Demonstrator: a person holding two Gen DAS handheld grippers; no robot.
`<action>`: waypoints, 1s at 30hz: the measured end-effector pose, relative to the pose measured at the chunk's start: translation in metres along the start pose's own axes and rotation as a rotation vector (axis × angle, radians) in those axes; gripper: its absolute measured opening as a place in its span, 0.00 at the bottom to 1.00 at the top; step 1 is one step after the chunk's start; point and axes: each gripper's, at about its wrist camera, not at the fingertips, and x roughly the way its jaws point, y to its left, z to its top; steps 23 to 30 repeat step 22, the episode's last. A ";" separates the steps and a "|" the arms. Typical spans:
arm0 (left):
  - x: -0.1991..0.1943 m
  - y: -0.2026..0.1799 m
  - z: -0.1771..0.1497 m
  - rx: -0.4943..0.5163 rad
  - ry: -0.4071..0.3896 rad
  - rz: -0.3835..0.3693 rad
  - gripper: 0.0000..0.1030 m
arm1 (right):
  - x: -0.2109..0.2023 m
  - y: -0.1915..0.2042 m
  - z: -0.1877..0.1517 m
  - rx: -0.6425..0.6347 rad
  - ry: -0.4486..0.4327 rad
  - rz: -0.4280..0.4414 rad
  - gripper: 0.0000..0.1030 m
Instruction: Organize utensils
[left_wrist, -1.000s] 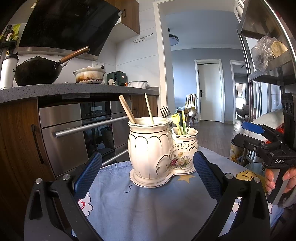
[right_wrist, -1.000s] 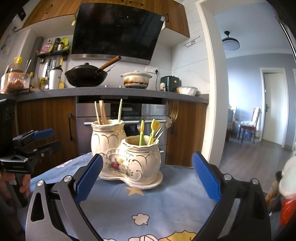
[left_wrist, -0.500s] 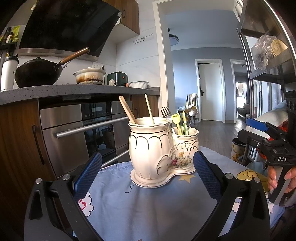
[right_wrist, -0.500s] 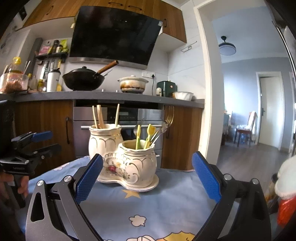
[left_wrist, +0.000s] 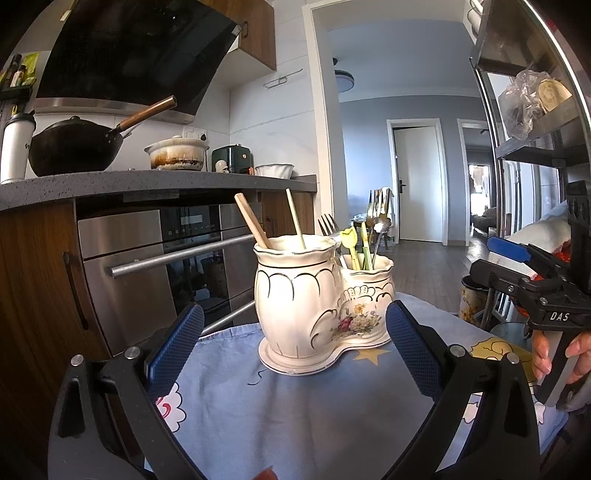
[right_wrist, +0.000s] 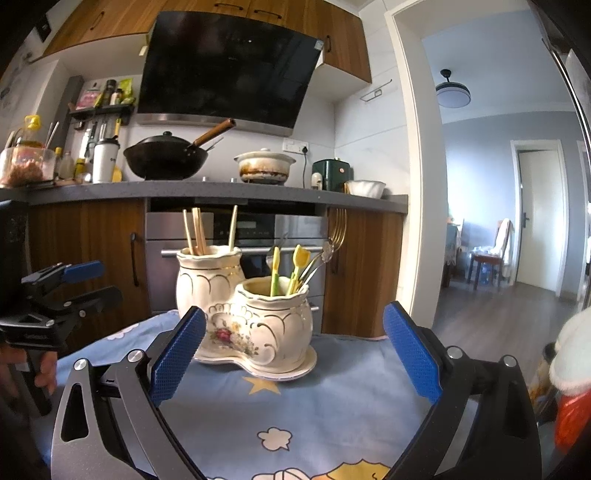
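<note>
The left gripper was spread wide, its blue textured pads holding nothing. Directly ahead of it, between and beyond the two fingers, stood the white ceramic double-pot utensil holder with gold trim and a floral motif, resting on the blue cartoon-print tablecloth. From this gripper, the taller pot was the nearer one and the shorter pot sat behind it to the right. The light wooden chopsticks stood tilted in the taller pot. The yellow-green plastic-handled utensils and a metal fork stood in the shorter pot.

The right gripper was likewise spread wide and empty, blue pads well apart. The holder stood just ahead of its fingertips, slightly left of centre, apart from both pads. From this side the shorter pot was nearer and the taller pot lay behind to the left. The chopsticks occupied the taller pot; the plastic-handled utensils and slender metal utensils leaned rightward in the shorter pot.

Each gripper appeared at the edge of the other's view: the right one far right, the left one far left.

Beyond the holder stood a stainless steel built-in oven beneath a grey countertop carrying a black wok with a wooden handle and a white stained casserole pot.
</note>
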 end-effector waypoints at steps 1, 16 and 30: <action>0.000 -0.001 0.000 0.003 -0.001 -0.001 0.95 | 0.000 0.000 0.000 0.000 0.000 0.000 0.93; 0.002 0.003 0.001 -0.009 0.009 0.022 0.95 | 0.000 0.000 0.000 0.000 0.002 0.000 0.93; 0.002 0.005 0.001 -0.014 0.016 0.034 0.95 | 0.000 0.000 0.000 0.000 0.002 0.000 0.93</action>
